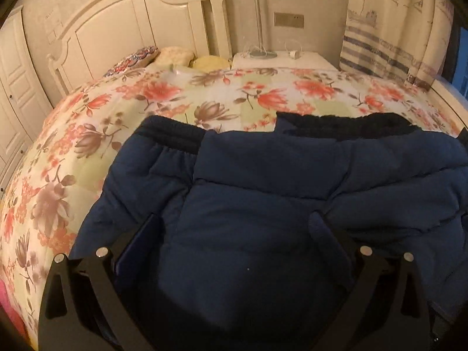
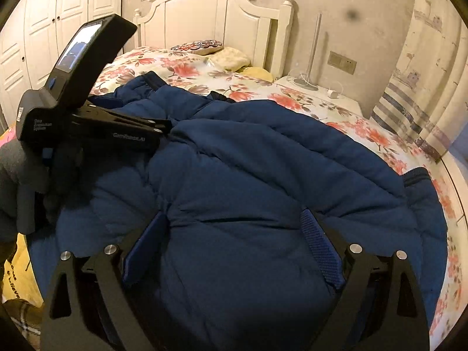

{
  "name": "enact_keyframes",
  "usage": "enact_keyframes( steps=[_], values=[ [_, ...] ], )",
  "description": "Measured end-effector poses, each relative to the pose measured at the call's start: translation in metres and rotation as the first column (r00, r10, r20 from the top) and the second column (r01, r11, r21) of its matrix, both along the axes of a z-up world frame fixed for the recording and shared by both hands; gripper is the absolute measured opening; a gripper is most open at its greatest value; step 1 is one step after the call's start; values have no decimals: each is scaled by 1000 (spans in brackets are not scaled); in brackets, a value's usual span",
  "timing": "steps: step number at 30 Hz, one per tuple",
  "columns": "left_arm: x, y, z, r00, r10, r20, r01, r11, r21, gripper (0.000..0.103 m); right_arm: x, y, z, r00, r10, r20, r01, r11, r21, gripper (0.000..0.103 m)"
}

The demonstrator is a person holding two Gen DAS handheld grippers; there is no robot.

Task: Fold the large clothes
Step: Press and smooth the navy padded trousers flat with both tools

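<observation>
Both wrist cameras are hovering close over the blue jacket (image 1: 263, 193) on the bed (image 1: 87, 152), looking down and forward toward the headboard (image 2: 210, 14), the right one sitting further right and catching the left gripper (image 2: 168, 125), both sharing jacket, quilt and nightstand (image 1: 292, 58).

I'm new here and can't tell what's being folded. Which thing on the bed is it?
Start at the white headboard and come down the flowered quilt. The jacket lies across it: puffy, plain navy, with dark ribbed cuffs, unlike the small patterned pillows by the headboard.
</observation>
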State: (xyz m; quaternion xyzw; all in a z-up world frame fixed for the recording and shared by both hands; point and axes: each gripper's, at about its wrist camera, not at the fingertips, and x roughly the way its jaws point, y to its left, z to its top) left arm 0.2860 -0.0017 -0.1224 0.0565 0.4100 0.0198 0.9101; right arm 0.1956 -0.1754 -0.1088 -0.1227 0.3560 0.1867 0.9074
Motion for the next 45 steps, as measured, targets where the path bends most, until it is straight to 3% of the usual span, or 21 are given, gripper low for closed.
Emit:
enact_keyframes(
  steps=[5, 9, 11, 13, 15, 17, 19, 21, 23, 25, 27, 30, 33, 36, 37, 38, 39, 41, 45],
  values=[
    [4, -5, -3, 1000, 7, -17, -6, 1000, 27, 101, 7, 3, 16, 993, -7, -118, 5, 1000, -19, 88],
    [4, -3, -4, 1000, 7, -17, -7, 1000, 15, 101, 13, 0, 54, 997, -72, 35, 74, 996, -49, 83],
    [4, -3, -3, 1000, 7, -16, -7, 1000, 14, 101, 27, -3, 60, 993, -102, 62, 105, 994, -41, 80],
    [3, -2, -3, 1000, 7, -14, -7, 1000, 12, 101, 49, -2, 46, 994, -106, 26, 107, 992, -67, 80],
    [3, -1, -2, 1000, 11, -10, -11, 1000, 2, 101, 83, -5, 6, 980, -112, -166, 100, 992, -78, 81],
    [4, 0, -2, 1000, 11, -14, -11, 1000, -2, 101, 93, -8, 9, 972, -114, -206, 103, 993, -63, 80],
    [4, -2, -2, 1000, 12, -15, -12, 1000, 9, 101, 96, -5, 21, 980, -120, -160, 104, 989, -104, 79],
    [3, -2, -2, 1000, 13, -13, -13, 1000, 10, 101, 102, -13, 34, 980, -146, -138, 140, 989, -57, 79],
    [3, -2, -1, 1000, 14, -10, -14, 1000, 10, 101, 114, -23, 27, 967, -198, -159, 194, 980, -41, 79],
    [4, -2, 0, 1000, 10, -24, -10, 1000, -2, 101, 126, -24, 9, 955, -208, -213, 200, 978, -59, 82],
    [4, 0, 9, 999, 24, -42, -25, 1000, -9, 100, 130, -20, 8, 956, -211, -206, 197, 977, -86, 83],
    [-8, -17, 43, 998, -51, 46, 53, 998, -40, 100, 128, -25, 5, 957, -205, -204, 200, 979, -44, 83],
    [-6, -46, 62, 984, -116, 136, 110, 993, 53, 101, 126, -30, 3, 959, -200, -201, 203, 979, -5, 83],
    [26, -62, 39, 990, -125, 59, 117, 986, 122, 101, 124, -32, 5, 962, -192, -193, 200, 980, 20, 83],
    [41, -60, 20, 994, -105, -13, 106, 987, 121, 101, 124, -35, 7, 962, -187, -199, 200, 979, 48, 83],
    [53, -54, 4, 991, -104, -82, 109, 992, 61, 101, 124, -39, 8, 962, -181, -206, 200, 977, 77, 83],
    [56, -46, 2, 992, -100, -82, 100, 995, 1, 101, 123, -43, 11, 961, -176, -213, 203, 973, 111, 83],
    [57, -39, 2, 992, -98, -81, 95, 995, -37, 101, 120, -51, 22, 959, -196, -206, 224, 967, 123, 83],
    [50, -45, -1, 994, -95, -50, 96, 995, 11, 101, 106, -66, 44, 961, -260, -91, 263, 965, 15, 86]
  ],
)
